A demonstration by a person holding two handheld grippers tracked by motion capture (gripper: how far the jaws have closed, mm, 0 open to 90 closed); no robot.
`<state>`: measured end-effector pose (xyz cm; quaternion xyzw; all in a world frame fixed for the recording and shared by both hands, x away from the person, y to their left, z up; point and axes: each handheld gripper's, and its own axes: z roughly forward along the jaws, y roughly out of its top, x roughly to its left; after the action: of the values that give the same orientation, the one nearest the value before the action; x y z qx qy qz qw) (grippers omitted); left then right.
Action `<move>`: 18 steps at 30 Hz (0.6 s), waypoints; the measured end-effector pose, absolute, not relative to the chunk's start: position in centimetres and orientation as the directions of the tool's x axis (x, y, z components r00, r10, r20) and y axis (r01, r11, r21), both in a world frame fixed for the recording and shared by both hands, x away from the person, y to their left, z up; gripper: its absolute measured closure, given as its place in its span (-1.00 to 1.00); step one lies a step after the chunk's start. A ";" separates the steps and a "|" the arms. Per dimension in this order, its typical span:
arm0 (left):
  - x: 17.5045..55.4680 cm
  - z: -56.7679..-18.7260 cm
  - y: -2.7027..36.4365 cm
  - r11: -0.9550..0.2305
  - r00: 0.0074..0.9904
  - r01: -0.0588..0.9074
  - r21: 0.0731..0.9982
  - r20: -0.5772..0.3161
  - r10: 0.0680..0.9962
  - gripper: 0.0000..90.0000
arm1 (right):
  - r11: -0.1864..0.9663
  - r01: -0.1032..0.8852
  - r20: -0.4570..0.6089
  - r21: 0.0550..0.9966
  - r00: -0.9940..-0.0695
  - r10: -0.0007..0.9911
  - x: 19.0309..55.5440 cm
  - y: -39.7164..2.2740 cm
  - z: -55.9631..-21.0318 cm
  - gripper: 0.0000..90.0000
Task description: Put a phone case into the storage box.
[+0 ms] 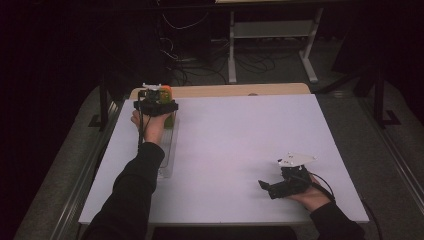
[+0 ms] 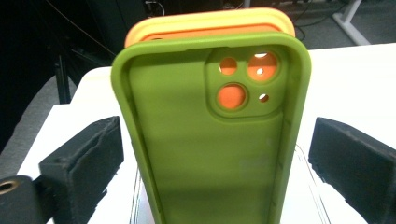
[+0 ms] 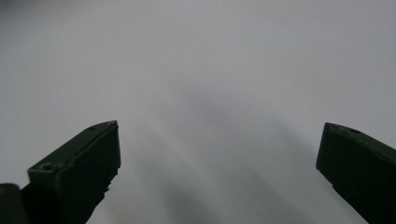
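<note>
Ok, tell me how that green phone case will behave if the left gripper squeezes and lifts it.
The green phone case looks like soft silicone, so it will probably flex under a squeeze. It is an empty shell, likely light. It stands on edge against the orange case between the left gripper's open jaws, so a nudge may tip it.

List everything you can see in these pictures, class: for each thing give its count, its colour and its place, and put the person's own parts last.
Green phone case: one, olive green, standing upright in the clear rack, between the left gripper's open jaws without touching them.
Orange phone case: at least one, orange, directly behind the green one.
Clear rack: one, transparent, along the table's left side.
Table: one, white top with a wooden strip at the far edge.
Frame stand: one, white, on the floor beyond the table, among cables.
Left gripper: one, black, far left of the table, jaws open.
Right gripper: one, black, near right of the table, jaws open over bare tabletop.
Sleeves: two, black.
</note>
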<state>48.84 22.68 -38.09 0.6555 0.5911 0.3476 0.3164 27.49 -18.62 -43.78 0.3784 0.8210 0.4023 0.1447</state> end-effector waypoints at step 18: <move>47.0 -35.7 24.3 -0.149 0.227 0.561 0.815 0.022 0.974 -1.00 | 0.387 0.503 0.061 0.773 -0.666 0.744 27.3 -18.8 -43.8 -1.00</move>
<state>47.01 24.26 -35.70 0.6994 0.5484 0.2925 0.3530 27.34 -18.85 -43.79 0.3805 0.8191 0.4025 0.1494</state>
